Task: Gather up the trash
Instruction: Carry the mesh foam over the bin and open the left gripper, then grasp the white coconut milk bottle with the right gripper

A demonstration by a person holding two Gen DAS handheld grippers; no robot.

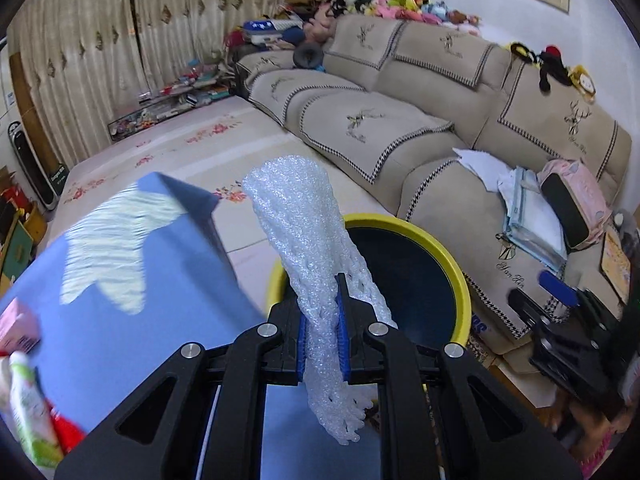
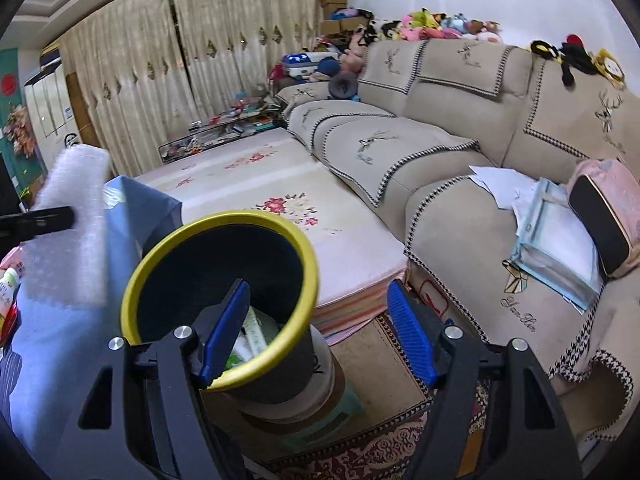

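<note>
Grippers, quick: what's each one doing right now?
Left gripper: closed on the white foam net, near the yellow-rimmed bin.
Right gripper: open, holding nothing, at the bin.

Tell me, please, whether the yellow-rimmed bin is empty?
Not empty: the right wrist view shows cartons and paper at the bottom of the bin.

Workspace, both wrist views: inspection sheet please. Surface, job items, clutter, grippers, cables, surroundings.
Surface: blue cloth-covered table, white patch on it.
Job's things: white foam mesh sleeve in the left gripper; yellow-rimmed dark round bin beside the table, packaging already inside.
Clutter: green-and-white carton and pink box at the table edge.
Grippers: left gripper shut on the sleeve; right gripper open, empty, by the bin.
Cables: nothing seen.
Surroundings: beige sofa with papers, plush toys, curtains.
</note>
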